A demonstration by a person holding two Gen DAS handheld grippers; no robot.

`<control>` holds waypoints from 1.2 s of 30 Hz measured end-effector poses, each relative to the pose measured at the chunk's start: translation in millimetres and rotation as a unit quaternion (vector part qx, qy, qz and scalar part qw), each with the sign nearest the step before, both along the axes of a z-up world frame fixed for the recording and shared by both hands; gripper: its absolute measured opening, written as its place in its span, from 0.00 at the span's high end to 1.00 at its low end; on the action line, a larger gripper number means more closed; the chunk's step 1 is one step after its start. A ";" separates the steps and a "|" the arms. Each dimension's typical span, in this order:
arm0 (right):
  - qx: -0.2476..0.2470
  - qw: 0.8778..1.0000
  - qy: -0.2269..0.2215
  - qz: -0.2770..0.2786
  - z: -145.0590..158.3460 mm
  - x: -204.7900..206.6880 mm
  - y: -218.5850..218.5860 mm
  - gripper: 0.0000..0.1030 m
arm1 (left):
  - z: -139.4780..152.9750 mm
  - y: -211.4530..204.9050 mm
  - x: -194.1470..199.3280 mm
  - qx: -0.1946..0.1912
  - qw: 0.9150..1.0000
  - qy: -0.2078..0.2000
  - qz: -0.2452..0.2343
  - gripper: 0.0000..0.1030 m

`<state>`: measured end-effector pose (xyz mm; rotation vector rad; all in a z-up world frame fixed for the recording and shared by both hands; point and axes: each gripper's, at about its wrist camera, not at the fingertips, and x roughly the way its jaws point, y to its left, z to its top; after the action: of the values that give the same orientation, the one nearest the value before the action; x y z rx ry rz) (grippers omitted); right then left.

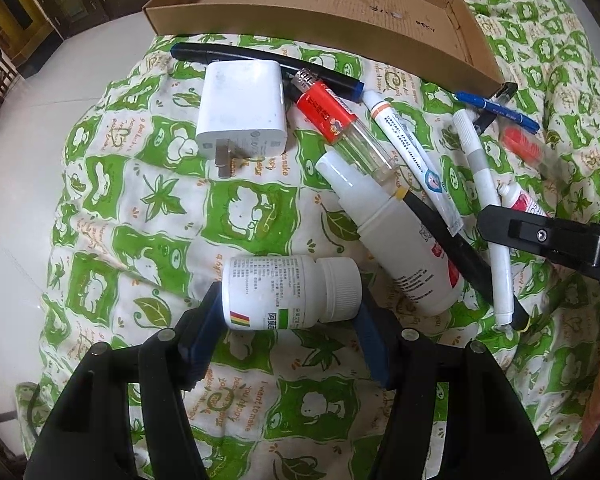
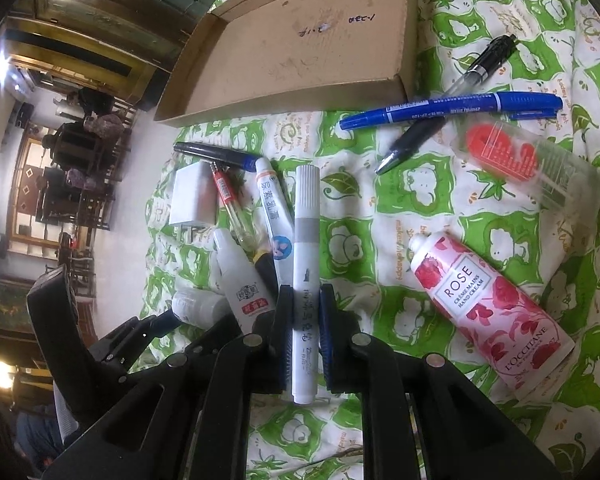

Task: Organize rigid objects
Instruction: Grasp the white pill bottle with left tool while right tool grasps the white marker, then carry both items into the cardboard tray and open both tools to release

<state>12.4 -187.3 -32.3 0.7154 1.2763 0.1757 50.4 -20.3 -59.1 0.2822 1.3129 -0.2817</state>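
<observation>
A white pill bottle (image 1: 276, 292) lies on its side on the green-and-white patterned cloth, and my left gripper (image 1: 288, 305) is shut on it, one pad at its base and one at its cap. My right gripper (image 2: 306, 300) is shut on a white marker (image 2: 306, 232) that lies lengthwise between its pads. That marker (image 1: 484, 184) also shows in the left wrist view, next to the right gripper's black finger (image 1: 540, 236). An empty cardboard box (image 1: 340, 20) lies open at the far side of the cloth; the same box (image 2: 300, 60) shows in the right wrist view.
Between the grippers lie a white spray bottle (image 1: 392, 240), a red lighter (image 1: 328, 112), an ointment tube (image 1: 412, 148), a white charger (image 1: 242, 108) and a black marker (image 1: 240, 56). To the right lie a rose hand cream tube (image 2: 488, 312), a blue marker (image 2: 452, 110) and a clear case (image 2: 520, 160).
</observation>
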 end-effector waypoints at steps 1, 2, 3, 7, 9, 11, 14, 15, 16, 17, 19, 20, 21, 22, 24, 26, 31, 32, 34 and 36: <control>-0.003 1.000 0.001 0.001 0.1 1.0 1.7 0.89 | -0.9 -2.0 0.0 0.002 1.000 -0.003 -0.002 0.42; -0.004 1.000 0.001 0.001 0.5 0.9 1.9 0.89 | 0.1 -4.0 -0.8 0.005 1.000 -0.006 -0.005 0.42; -0.006 1.000 0.001 0.001 0.1 1.1 2.5 0.89 | 0.5 -5.8 -1.5 0.007 1.000 -0.008 -0.006 0.43; -0.010 1.000 0.004 -0.001 -0.9 1.4 4.4 0.89 | 3.2 -13.9 -4.3 0.005 1.000 -0.018 -0.007 0.44; -0.012 1.000 0.003 -0.001 -0.3 1.0 4.2 0.89 | 7.9 -14.1 -6.3 0.003 1.000 -0.027 -0.009 0.44; -0.016 1.000 0.000 -0.002 2.0 -0.4 2.8 0.89 | 13.7 -13.9 -9.5 0.001 0.999 -0.036 -0.011 0.44; -0.023 1.000 -0.010 -0.003 6.9 -2.1 2.2 0.89 | 25.3 -16.3 -14.5 -0.009 0.998 -0.056 -0.017 0.44; -0.025 1.000 -0.013 -0.004 8.7 -2.5 1.9 0.89 | 31.1 -16.8 -16.6 -0.016 0.998 -0.066 -0.018 0.44; -0.028 0.999 -0.016 -0.004 10.6 -2.6 1.5 0.89 | 35.4 -17.0 -18.9 -0.021 0.997 -0.073 -0.018 0.44; -0.031 0.999 -0.018 -0.004 12.7 -2.8 1.2 0.89 | 39.2 -16.6 -20.1 -0.025 0.996 -0.079 -0.018 0.44; -0.033 0.999 -0.025 -0.004 16.7 -2.9 0.9 0.89 | 45.9 -17.0 -21.7 -0.031 0.996 -0.087 -0.017 0.44; -0.033 0.999 -0.029 -0.004 18.8 -3.0 0.4 0.89 | 49.6 -17.0 -22.4 -0.033 0.995 -0.091 -0.017 0.44; -0.033 0.999 -0.030 -0.004 20.7 -3.2 -0.7 0.89 | 53.6 -15.5 -21.8 -0.035 0.995 -0.094 -0.018 0.44; -0.032 0.999 -0.034 -0.005 23.3 -2.7 -1.5 0.89 | 57.7 -16.4 -21.3 -0.040 0.994 -0.097 -0.020 0.44; -0.029 0.999 -0.039 -0.006 28.0 -1.1 -3.8 0.89 | 66.9 -17.1 -18.3 -0.057 0.993 -0.103 -0.025 0.44; -0.024 0.999 -0.046 -0.007 34.4 2.1 -5.6 0.89 | 72.5 -16.1 -13.9 -0.070 0.991 -0.110 -0.030 0.44; -0.032 0.997 -0.075 -0.006 55.5 18.2 -15.0 0.89 | 91.2 -29.5 13.3 -0.093 0.987 -0.125 -0.043 0.44; -0.039 0.996 -0.082 -0.009 60.8 24.3 -19.2 0.89 | 95.2 -33.6 22.7 -0.096 0.986 -0.127 -0.045 0.44; -0.051 0.994 -0.091 -0.016 67.2 34.2 -25.9 0.89 | 98.0 -37.3 35.1 -0.102 0.986 -0.127 -0.046 0.44; -0.059 0.994 -0.092 -0.024 70.1 47.0 -33.4 0.89 | 99.8 -40.8 53.6 -0.108 0.985 -0.125 -0.044 0.44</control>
<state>59.3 -220.7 37.9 0.6133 1.0825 0.1234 104.0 -61.1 40.7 0.1842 1.0144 -0.4459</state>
